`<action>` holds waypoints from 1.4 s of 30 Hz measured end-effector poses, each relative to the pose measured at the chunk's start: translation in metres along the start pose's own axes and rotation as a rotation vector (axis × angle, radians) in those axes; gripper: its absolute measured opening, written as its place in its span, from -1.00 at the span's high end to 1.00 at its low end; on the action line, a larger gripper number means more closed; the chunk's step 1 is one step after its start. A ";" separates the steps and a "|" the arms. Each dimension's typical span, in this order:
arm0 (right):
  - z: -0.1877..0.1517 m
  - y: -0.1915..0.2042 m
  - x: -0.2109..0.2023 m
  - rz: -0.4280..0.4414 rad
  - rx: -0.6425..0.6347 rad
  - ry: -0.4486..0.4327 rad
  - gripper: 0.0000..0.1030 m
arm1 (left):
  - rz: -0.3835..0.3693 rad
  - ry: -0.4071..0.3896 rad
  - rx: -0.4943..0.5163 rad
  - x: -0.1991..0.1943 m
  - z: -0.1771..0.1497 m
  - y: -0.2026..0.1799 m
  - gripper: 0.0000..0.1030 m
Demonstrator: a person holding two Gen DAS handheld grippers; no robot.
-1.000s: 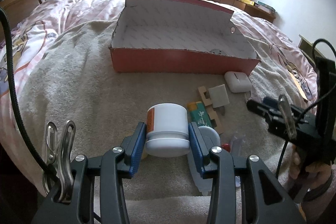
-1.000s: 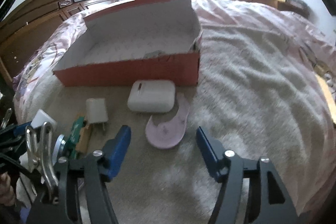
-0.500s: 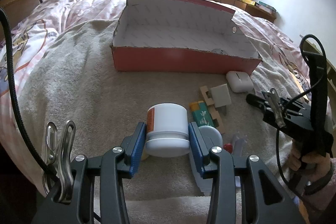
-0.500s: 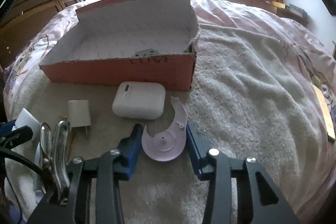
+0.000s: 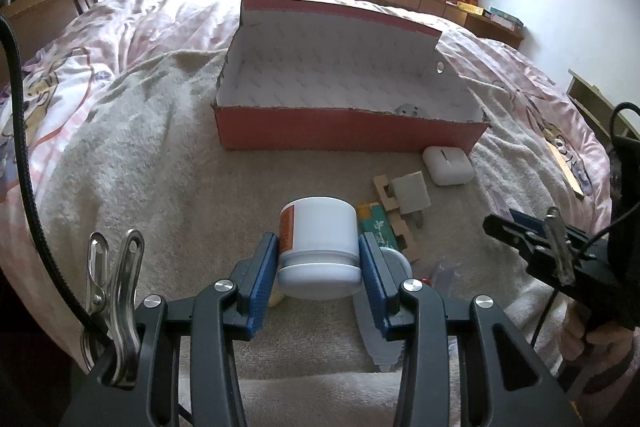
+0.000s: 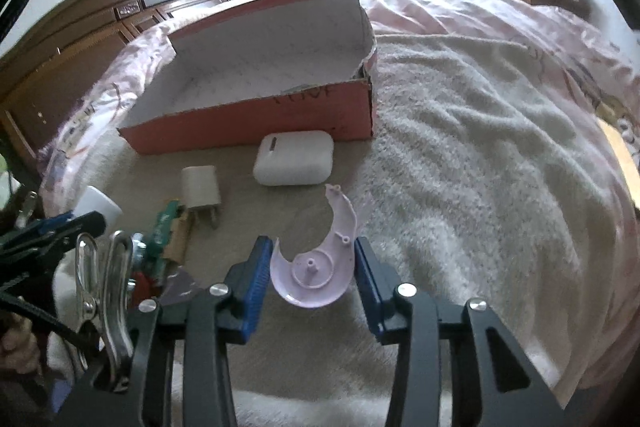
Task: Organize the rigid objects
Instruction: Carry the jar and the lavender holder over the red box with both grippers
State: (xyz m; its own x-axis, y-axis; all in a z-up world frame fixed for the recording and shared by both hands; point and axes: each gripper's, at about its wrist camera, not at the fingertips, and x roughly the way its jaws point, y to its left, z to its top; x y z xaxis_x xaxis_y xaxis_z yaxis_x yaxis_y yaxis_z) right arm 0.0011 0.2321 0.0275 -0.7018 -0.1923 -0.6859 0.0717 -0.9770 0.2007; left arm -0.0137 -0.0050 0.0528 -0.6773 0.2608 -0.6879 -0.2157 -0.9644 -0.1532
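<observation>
Left wrist view: the left gripper [image 5: 319, 259] has its two blue pads clamped on either side of a white jar [image 5: 319, 247], which has an orange label and lies with its lid end toward the camera, above a beige fleece blanket [image 5: 160, 195] spread over a bed. Beyond the jar stands an open red cardboard box [image 5: 344, 135] with a white patterned lining; a small pale item, too little of it showing to identify, sits in the box's far right corner. Between jar and box, to the right, lie a white charging case [image 5: 447, 165], a grey plug adapter [image 5: 411, 193] resting on a cut-out cardboard piece [image 5: 390, 203], and a green packet [image 5: 378, 225] just beside the jar. The right gripper [image 5: 552, 247] enters at the right edge, held by a hand [image 5: 592, 343]. Right wrist view: the right gripper [image 6: 311, 267] has its blue pads pressed against the edges of a pale lilac plastic crescent [image 6: 320, 267], a curved piece with a round hub and a small peg, held just above the blanket. The white charging case [image 6: 294, 163] lies just in front of the red box [image 6: 256, 123], near its right corner, and the plug adapter [image 6: 201, 189] rests to the left of the case. At the left edge the other gripper and its white jar [image 6: 98, 207] show only partly and are blurred.
</observation>
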 end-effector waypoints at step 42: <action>0.109 0.019 0.033 0.066 -0.051 -0.152 0.16 | 0.055 -0.052 0.019 0.058 0.114 0.001 0.19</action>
State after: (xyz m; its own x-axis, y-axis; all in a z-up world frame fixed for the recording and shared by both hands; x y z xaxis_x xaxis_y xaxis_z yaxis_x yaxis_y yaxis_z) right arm -0.0977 0.2167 0.0850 -0.7933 -0.2437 -0.5580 0.1540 -0.9669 0.2034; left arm -0.1334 0.0147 0.0937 -0.7244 0.2096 -0.6567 -0.1899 -0.9765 -0.1022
